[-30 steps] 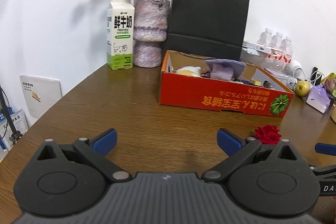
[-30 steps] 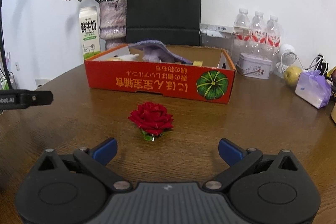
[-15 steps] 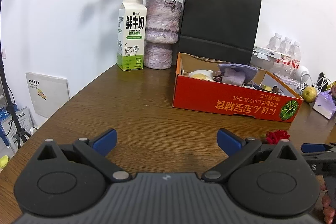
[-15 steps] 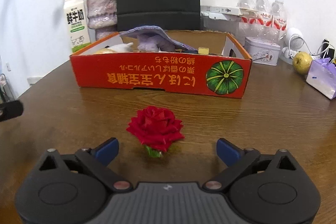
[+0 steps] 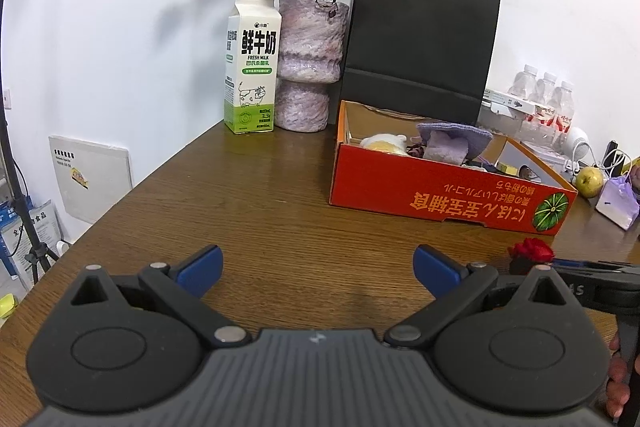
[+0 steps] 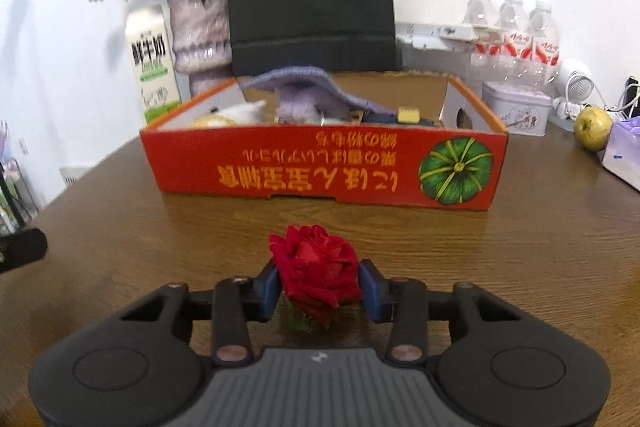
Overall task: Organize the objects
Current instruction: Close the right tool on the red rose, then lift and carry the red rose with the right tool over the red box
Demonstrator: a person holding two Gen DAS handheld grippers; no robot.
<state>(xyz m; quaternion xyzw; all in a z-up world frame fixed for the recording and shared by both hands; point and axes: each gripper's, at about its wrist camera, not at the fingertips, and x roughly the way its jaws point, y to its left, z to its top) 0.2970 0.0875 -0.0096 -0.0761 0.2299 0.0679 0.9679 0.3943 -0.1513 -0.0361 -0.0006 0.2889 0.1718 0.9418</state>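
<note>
Progress so far, as I judge it: most of the loose things are already in the red cardboard box [image 6: 324,163] — a purple cloth [image 6: 304,83], a pale soft toy [image 6: 236,113] and some small dark bits lie heaped inside it, across the middle of my right wrist view. What is left on the bare wooden table [image 6: 520,251] in front of the box is the red rose [image 6: 316,267], low in the centre of that view. My right gripper [image 6: 319,285] has just been closing, and its blue pads now press the bloom from both sides, so I count it as gripped, though it has not yet left the table as far as I can see. My left gripper [image 5: 318,269] hangs with its jaws spread wide and nothing between them, at the bottom of the left wrist view, where the rose shows at the right edge. A yellow-green apple [image 6: 592,127] and a purple pouch [image 6: 624,155] sit at the right of the frame; whether they belong to the job I cannot tell. Remaining, I think: lift the rose and set it in the box.
</note>
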